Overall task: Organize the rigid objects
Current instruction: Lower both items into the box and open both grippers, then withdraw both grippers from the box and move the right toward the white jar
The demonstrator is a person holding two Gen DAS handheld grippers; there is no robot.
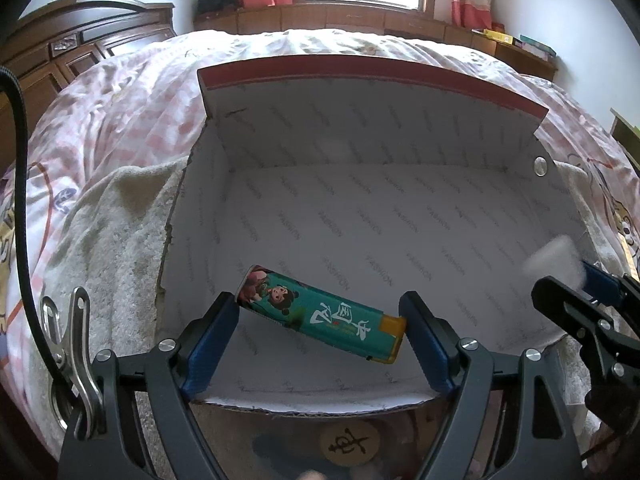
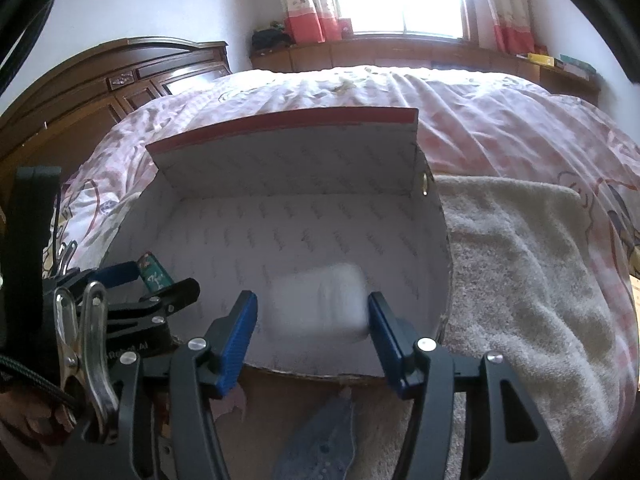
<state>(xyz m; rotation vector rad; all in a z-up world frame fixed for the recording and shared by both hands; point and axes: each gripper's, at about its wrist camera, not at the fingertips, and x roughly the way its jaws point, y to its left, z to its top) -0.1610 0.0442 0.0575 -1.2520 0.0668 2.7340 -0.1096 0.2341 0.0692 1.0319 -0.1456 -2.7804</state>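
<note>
An open white-lined cardboard box [image 1: 360,140] with a red-edged flap stands on the bed. My left gripper [image 1: 318,304] reaches over its near wall, shut lengthwise on a teal lighter [image 1: 320,312] with cartoon print and a yellow end, held above the box floor. In the right wrist view the box [image 2: 280,160] fills the middle, and my right gripper [image 2: 312,304] stands open over it. A blurred white block [image 2: 320,304] sits between its fingers, with a gap at the left pad. The left gripper [image 2: 160,280] and lighter [image 2: 154,274] show at the left there.
A cream towel [image 2: 520,260] lies under the box on the pink checked bed cover [image 1: 120,100]. A round wooden chess piece [image 1: 349,445] lies in front of the box's near wall. A blue-grey flat object [image 2: 320,440] lies below my right gripper. The dark wooden headboard [image 2: 120,80] stands at the left.
</note>
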